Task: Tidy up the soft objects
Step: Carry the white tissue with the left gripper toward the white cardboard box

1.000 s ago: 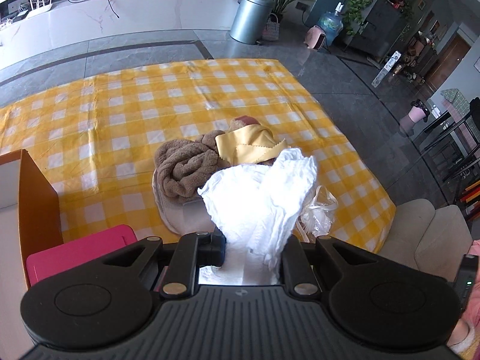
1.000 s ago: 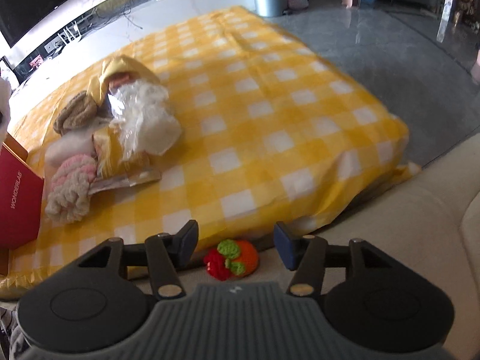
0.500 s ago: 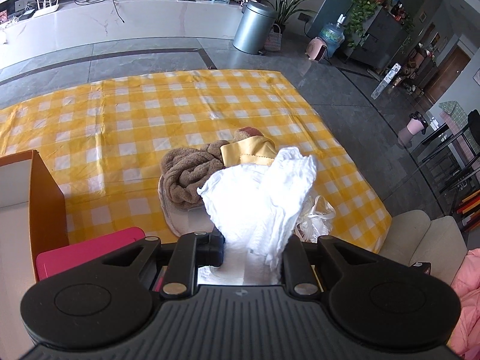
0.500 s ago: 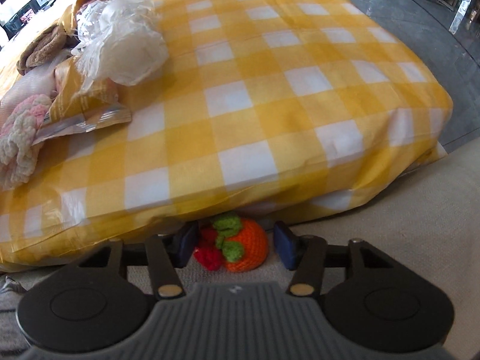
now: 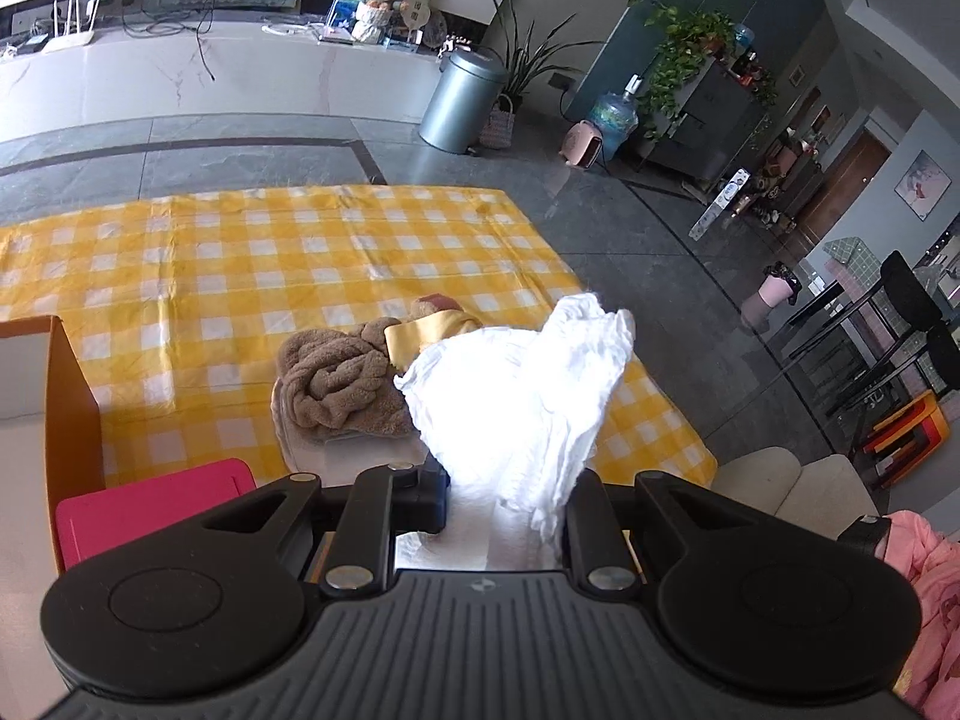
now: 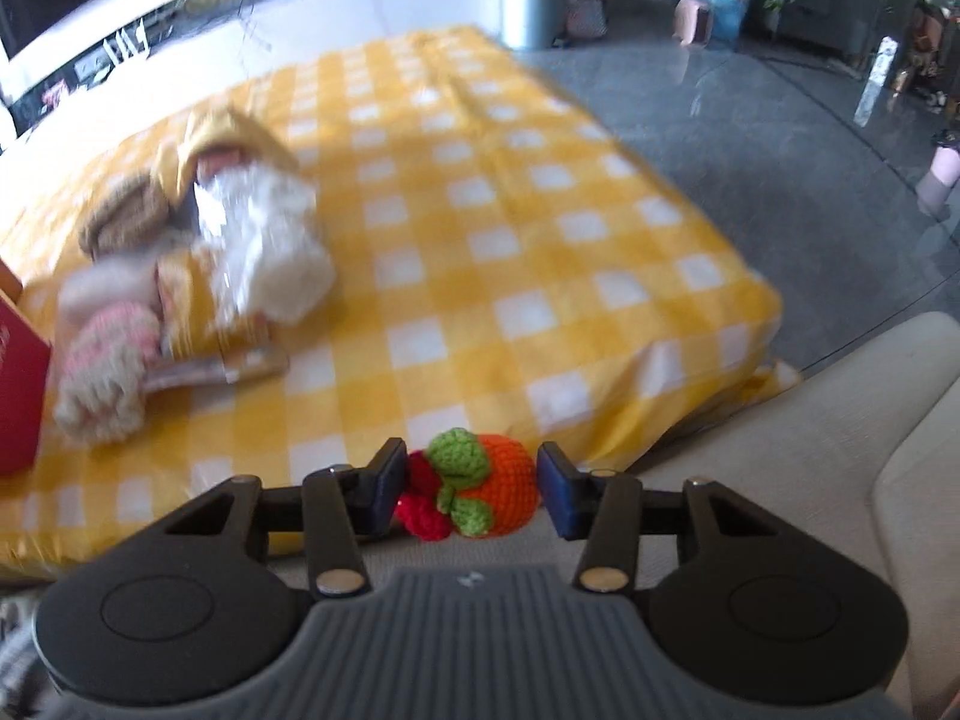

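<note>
My left gripper [image 5: 504, 504] pinches a white cloth [image 5: 528, 396] above the checked tablecloth [image 5: 240, 276]. My right gripper [image 6: 468, 489], jaws just closing, clamps a crocheted toy [image 6: 474, 492] lifted between them.

The white cloth [image 5: 528, 396] looks thin, crinkled and matt. Behind it, the brown towel [image 5: 336, 384] is thick, fuzzy terry. A checked yellow tablecloth [image 5: 240, 276] covers the desk, a smooth woven fabric with creases. At the desk's near left edge, the pink box [image 5: 150, 504] has a flat, matt face. The crocheted toy [image 6: 480, 492] is knobbly yarn in orange, green and red. The tongs [image 6: 468, 489] are matt black plastic with ribbed grey housing. The bin [image 5: 462, 102] beyond is brushed metal on a glossy stone floor [image 5: 630, 228].
</note>
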{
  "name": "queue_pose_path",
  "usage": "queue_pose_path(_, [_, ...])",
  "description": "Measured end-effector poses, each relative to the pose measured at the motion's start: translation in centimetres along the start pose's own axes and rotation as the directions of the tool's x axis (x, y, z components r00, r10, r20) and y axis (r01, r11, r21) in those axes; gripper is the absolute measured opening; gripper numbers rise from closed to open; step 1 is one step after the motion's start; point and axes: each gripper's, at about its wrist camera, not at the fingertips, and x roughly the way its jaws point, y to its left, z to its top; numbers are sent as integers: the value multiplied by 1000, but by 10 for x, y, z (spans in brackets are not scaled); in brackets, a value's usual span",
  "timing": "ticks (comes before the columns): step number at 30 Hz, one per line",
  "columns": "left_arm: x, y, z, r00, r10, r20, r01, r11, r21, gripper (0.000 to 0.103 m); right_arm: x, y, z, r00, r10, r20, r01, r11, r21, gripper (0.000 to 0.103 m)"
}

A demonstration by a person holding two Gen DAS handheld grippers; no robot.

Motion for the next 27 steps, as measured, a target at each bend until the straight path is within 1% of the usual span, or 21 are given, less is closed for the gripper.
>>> queue_pose_path(2, [-14,-3,-1,1000,-5,23,5,1000,18,19,-19,4,11,998,-1,68,-1,1000,23,48])
queue_pose_path(5, [-37,-4,-2,998,20,67,-22,999,34,19,-48,15,24,985,15,172,-30,996,84,48])
queue_pose_path(7, [-55,-2,-5,995,37,95,-40,999,36,19,-67,32,34,970,61,235,-83,993,85,48])
queue_pose_path(9, [-76,4,-10,991,54,126,-58,998,33,19,-84,53,39,954,121,274,-140,989,48,48])
queue_pose_path(11, [-96,13,-17,984,82,159,-86,996,21,19,-101,79,43,932,191,308,-202,979,2,48])
queue_pose_path(13, [-118,27,-25,972,125,198,-126,992,-9,19,-116,109,46,911,256,323,-251,966,-58,48])
queue_pose_path(16, [-147,51,-41,951,151,269,-150,988,-26,20,-132,154,47,884,334,326,-302,942,-146,48])
queue_pose_path(17, [-155,58,-48,945,160,284,-157,987,-32,20,-138,172,47,873,364,325,-321,930,-180,48])
queue_pose_path(18, [-161,65,-54,940,171,294,-166,985,-44,20,-140,186,47,866,385,320,-332,920,-206,48])
queue_pose_path(21, [-172,87,-66,932,202,301,-183,979,-90,20,-145,229,46,845,433,313,-364,896,-256,48])
queue_pose_path(23, [-174,98,-69,927,236,292,-214,971,-106,20,-143,257,46,835,464,295,-391,878,-276,48])
queue_pose_path(24, [-174,104,-70,920,262,290,-236,964,-120,20,-141,268,46,831,479,281,-404,869,-287,48])
queue_pose_path(26, [-177,117,-74,898,338,282,-303,939,-161,20,-135,297,42,827,508,242,-426,846,-321,48])
queue_pose_path(27, [-177,120,-76,880,387,275,-349,920,-178,21,-132,314,40,825,521,218,-435,832,-345,48])
